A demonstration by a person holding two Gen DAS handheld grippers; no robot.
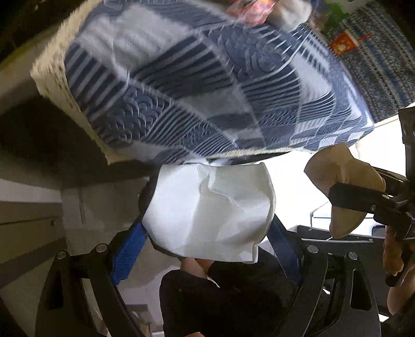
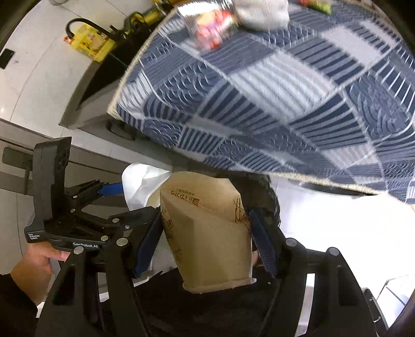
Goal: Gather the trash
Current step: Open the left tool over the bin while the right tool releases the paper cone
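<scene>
Right now both grippers are holding trash down below the edge of a table. The left gripper [image 1: 207,220] pinches a crumpled white paper [image 1: 210,210] between its two blue fingers [image 1: 127,256], and the paper bulges out in front of them. In the right wrist view you can see the same white paper [image 2: 141,185] poking up behind, held by the left gripper [image 2: 122,197] over on the left side. The right gripper [image 2: 207,233] squeezes a brown paper cup [image 2: 207,233] between its own blue fingers [image 2: 146,241]. The cup is squashed flat at its open end and has dark brown print on it. From the left wrist view the brown paper cup [image 1: 342,189] shows on the right side, with a black finger of the right gripper [image 1: 363,202] across it. The two pieces of trash are near each other but I cannot tell if they touch. Above them is the table, covered by a blue and white patterned cloth [image 2: 272,98] with a pale fringe along its edge. Far back on the cloth lie a shiny red wrapper [image 2: 210,26] and a white crumpled thing [image 2: 262,10], both blurry. A yellow bag [image 2: 90,44] with a black handle sits on the floor beside the table
</scene>
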